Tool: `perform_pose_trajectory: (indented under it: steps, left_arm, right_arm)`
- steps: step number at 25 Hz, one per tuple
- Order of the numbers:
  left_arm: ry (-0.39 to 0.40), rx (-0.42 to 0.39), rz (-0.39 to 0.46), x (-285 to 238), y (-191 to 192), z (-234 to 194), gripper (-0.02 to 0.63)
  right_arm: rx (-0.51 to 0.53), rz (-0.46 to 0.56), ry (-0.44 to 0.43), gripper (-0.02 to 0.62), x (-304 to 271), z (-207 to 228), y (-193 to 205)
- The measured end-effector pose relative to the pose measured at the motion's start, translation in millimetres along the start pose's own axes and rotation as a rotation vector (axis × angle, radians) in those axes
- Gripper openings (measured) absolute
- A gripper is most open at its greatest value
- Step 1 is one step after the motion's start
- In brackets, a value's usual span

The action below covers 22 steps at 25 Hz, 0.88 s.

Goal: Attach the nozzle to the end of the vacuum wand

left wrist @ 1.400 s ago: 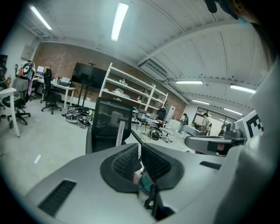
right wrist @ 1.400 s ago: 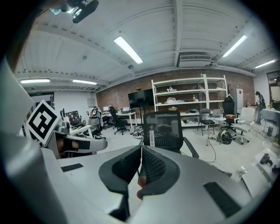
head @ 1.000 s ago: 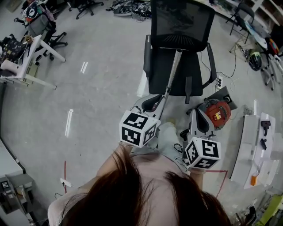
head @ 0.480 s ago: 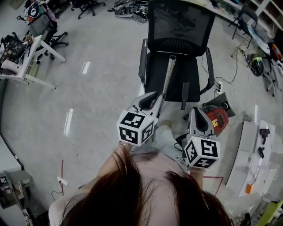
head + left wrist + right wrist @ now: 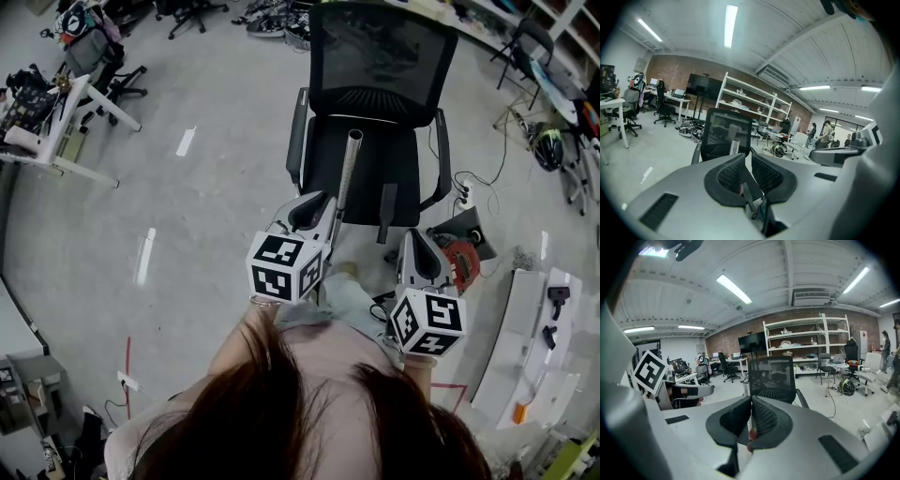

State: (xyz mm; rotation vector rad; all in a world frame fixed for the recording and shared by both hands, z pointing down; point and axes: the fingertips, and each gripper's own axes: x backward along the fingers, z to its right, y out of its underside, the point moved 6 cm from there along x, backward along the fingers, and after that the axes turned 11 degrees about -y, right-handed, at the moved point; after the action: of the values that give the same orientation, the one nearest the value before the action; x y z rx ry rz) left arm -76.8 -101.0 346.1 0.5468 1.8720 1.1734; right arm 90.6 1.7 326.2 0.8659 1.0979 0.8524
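**Wand held out over the chair, both grippers closed**

A person stood at the front edge of a black, mesh-backed office chair (image 5: 380,56), a gripper in each hand. The left gripper (image 5: 315,208) had its jaws drawn together. A long, straight, silver-grey metal vacuum wand (image 5: 345,176) ran out from between them and slanted forward above the seat toward the backrest.

The wand was a plain round tube of even width with a dull metallic sheen, paler along the side where the ceiling lights caught it. Its far end was cut square and open, and it hung in the air over the back part of the seat. In the left gripper view only the top of the tube showed, standing just past the jaw tips against the dark mesh of the chair back.

The right gripper (image 5: 417,239) was about level with the left one. It was to the right of the wand and apart from it, near the seat's front right corner. Its jaws were pressed pad to pad, and I saw nothing gripped between them.

A dark narrow piece (image 5: 384,214) showed at the seat's front edge between the two grippers, its near end overhanging. I couldn't tell what it was. On the grey concrete floor (image 5: 206,206), off the chair's right side and just beyond the right gripper, sat a red and grey machine body (image 5: 464,253).
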Motion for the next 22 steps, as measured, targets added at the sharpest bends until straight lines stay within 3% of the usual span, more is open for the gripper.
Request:
perform_pose_trajectory:
  steps: [22]
  left_arm:
    - [-0.084, 0.006, -0.045, -75, -4, 4, 0.060]
  right_arm:
    - [-0.026, -0.009, -0.057, 0.025, -24, 63, -14]
